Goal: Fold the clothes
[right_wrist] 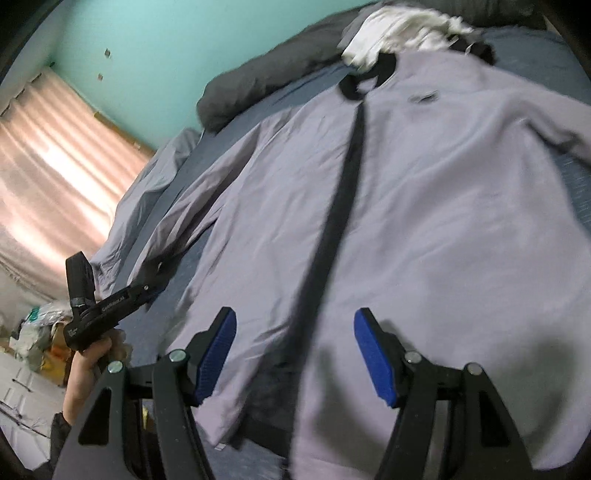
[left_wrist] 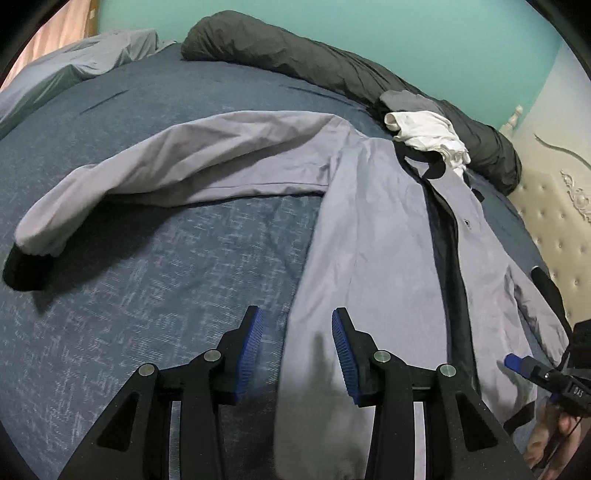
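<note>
Jacket point(right_wrist: 424, 206) flat on the bed point(left_wrist: 155, 280)

We see both tongs, left point(left_wrist: 298, 354) and right point(right_wrist: 295, 354), gaping empty over its hem; white cloth point(left_wrist: 428, 133) lies at 1 o'clock by the collar.

Grey-lilac jacket point(left_wrist: 376, 229) point(right_wrist: 424, 206) was laid face up, spread flat on blue bedspread. Black placket ran down centre from black collar. Black cuff was seen at end of one sleeve, stretched out sideways across bed. Front panels were slightly parted near hem. Crumpled white garment point(left_wrist: 428, 134) point(right_wrist: 399, 29) was piled just beyond collar, touching it.
</note>
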Demonstrator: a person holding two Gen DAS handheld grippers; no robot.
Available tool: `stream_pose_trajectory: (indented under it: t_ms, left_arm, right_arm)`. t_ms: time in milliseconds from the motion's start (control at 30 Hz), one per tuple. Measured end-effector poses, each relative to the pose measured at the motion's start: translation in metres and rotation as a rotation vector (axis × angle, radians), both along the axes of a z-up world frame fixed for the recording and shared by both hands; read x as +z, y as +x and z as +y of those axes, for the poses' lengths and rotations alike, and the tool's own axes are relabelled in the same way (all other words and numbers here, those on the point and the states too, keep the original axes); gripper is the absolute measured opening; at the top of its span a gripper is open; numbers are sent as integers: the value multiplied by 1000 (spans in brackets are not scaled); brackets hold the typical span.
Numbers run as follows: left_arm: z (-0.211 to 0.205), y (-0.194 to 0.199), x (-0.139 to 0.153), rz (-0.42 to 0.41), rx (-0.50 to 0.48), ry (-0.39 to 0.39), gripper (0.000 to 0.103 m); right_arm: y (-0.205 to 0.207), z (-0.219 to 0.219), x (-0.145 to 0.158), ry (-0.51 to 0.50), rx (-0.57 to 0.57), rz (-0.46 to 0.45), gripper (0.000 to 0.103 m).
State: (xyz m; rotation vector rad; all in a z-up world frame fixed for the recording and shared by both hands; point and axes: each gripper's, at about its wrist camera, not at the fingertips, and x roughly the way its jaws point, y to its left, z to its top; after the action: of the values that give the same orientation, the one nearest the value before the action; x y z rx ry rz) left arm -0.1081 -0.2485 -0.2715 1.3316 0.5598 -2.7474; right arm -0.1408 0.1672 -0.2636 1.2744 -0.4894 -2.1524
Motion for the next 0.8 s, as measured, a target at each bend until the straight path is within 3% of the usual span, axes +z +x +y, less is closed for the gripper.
stream_pose_trajectory:
  t_ms: [200, 467, 633, 800]
  left_arm:
    - [-17, 9, -9, 7, 25, 41, 43]
    - [-37, 16, -9, 23, 65, 85, 43]
    - [-42, 19, -7, 32, 75, 101, 43]
    - [-48, 21, -6, 37, 90, 109, 43]
  right_arm:
    - [-6, -42, -9, -41, 64, -83, 67]
    - [-1, -55, -35, 16, 57, -195, 67]
    - [0, -58, -41, 42, 62, -214, 67]
    - [-4, -54, -25, 23, 8, -150, 67]
